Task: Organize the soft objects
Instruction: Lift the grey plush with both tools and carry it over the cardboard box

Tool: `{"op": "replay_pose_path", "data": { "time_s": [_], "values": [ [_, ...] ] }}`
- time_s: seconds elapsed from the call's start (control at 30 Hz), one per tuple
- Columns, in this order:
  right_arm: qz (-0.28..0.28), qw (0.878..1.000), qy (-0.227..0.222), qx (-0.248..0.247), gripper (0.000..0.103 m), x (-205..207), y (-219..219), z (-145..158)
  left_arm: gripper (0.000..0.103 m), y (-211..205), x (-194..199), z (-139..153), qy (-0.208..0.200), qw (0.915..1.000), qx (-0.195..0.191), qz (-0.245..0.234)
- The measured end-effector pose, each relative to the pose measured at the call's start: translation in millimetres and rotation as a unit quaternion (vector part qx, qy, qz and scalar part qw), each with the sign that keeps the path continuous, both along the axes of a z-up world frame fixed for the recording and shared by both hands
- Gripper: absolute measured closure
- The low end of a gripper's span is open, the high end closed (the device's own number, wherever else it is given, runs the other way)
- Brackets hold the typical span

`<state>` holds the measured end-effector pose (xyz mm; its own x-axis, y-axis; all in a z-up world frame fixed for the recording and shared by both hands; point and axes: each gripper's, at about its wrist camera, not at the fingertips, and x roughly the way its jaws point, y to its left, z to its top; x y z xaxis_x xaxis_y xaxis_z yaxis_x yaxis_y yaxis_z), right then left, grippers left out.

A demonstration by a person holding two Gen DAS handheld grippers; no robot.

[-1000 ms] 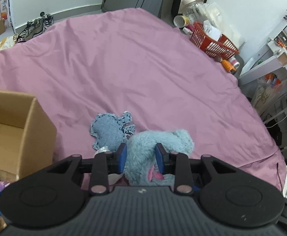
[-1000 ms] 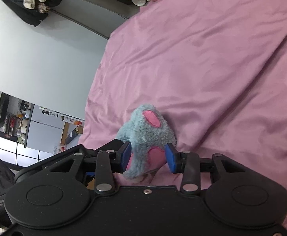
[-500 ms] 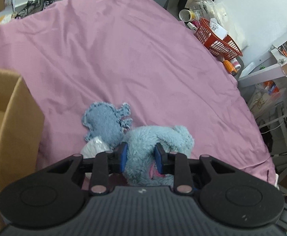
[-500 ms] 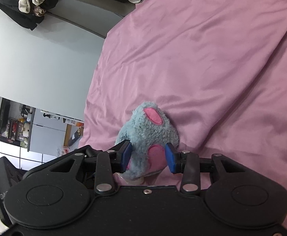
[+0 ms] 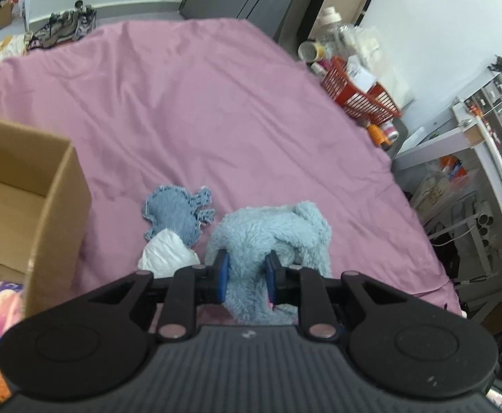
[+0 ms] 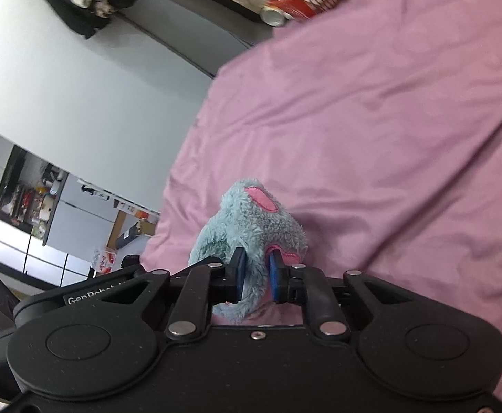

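Plush toy [image 5: 271, 230]: fluffy light-blue fur, pink patches, pinched by both claws.

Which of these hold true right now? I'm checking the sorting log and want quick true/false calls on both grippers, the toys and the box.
1. The left gripper is shut on the fluffy blue plush. True.
2. The right gripper is open and holds nothing. False: its fingers pinch blue fur with pink patches, apparently the same plush.
3. The flat knitted blue toy lies inside the cardboard box. False: it lies on the pink sheet, beside the box.
4. A crumpled white item sits against the knitted toy's near edge. True.
5. The red basket sits in the middle of the sheet. False: it is past the bed's far right edge.
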<state>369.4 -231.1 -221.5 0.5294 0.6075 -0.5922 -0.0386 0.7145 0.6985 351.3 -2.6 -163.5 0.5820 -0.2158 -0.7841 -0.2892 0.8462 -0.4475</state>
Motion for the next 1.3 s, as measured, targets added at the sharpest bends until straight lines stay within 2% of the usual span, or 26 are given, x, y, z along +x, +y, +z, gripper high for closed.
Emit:
{"op": "replay_pose_path", "data": {
  "time_s": [0.4,0.67,0.93,1.3],
  "values": [
    [0.049,0.997,-0.062,0.021,0.089,-20,20,40,0.084,17,-43,54,-0.052,0.9982,0.028,0.012],
    [0.094,0.991,-0.096,0.023,0.089,-33,47,57,0.084,44,-76,74,-0.067,0.9966,0.032,0.035],
    [0.127,0.983,-0.128,0.019,0.089,-52,72,64,0.085,70,-106,84,-0.077,0.9948,0.034,0.057],
    [0.165,0.975,-0.148,0.004,0.089,-79,116,65,0.086,110,-140,79,-0.074,0.9926,0.033,0.090]
  ]
}}
